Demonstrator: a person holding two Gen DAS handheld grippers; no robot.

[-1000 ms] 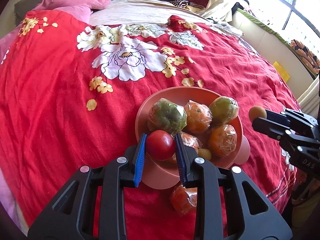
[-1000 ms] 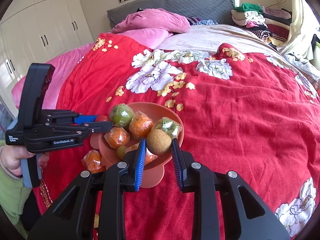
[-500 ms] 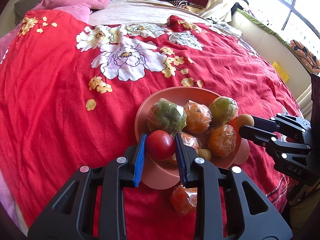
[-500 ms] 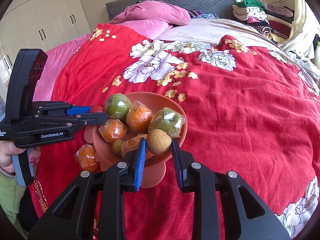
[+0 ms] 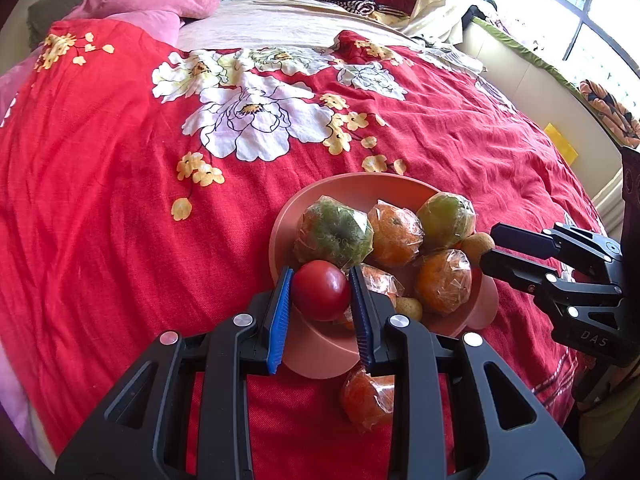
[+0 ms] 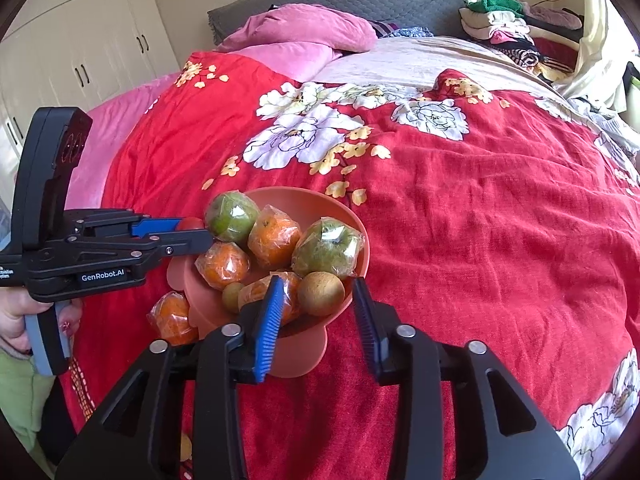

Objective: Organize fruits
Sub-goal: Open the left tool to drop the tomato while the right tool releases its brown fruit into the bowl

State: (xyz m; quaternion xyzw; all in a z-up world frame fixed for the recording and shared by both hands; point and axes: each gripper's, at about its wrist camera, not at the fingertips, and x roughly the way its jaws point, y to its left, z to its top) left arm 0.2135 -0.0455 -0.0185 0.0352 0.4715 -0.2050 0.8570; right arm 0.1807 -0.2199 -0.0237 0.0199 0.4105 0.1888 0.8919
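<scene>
1. My left gripper (image 5: 320, 294) has its jaws closed on a red tomato (image 5: 320, 290) at the near rim of the bowl (image 5: 340, 188).
2. My right gripper (image 6: 316, 300) has its jaws spread wide; the brown fruit (image 6: 321, 294) seems to rest in the bowl between them.
3. One wrapped orange (image 5: 368, 398) lies on the red bedspread (image 5: 100, 200), just beside the bowl's base.

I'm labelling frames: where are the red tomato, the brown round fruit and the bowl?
red tomato (image 5: 320, 290), left wrist view, its front.
brown round fruit (image 6: 321, 293), right wrist view, its middle.
bowl (image 6: 340, 210), right wrist view, far rim.
</scene>
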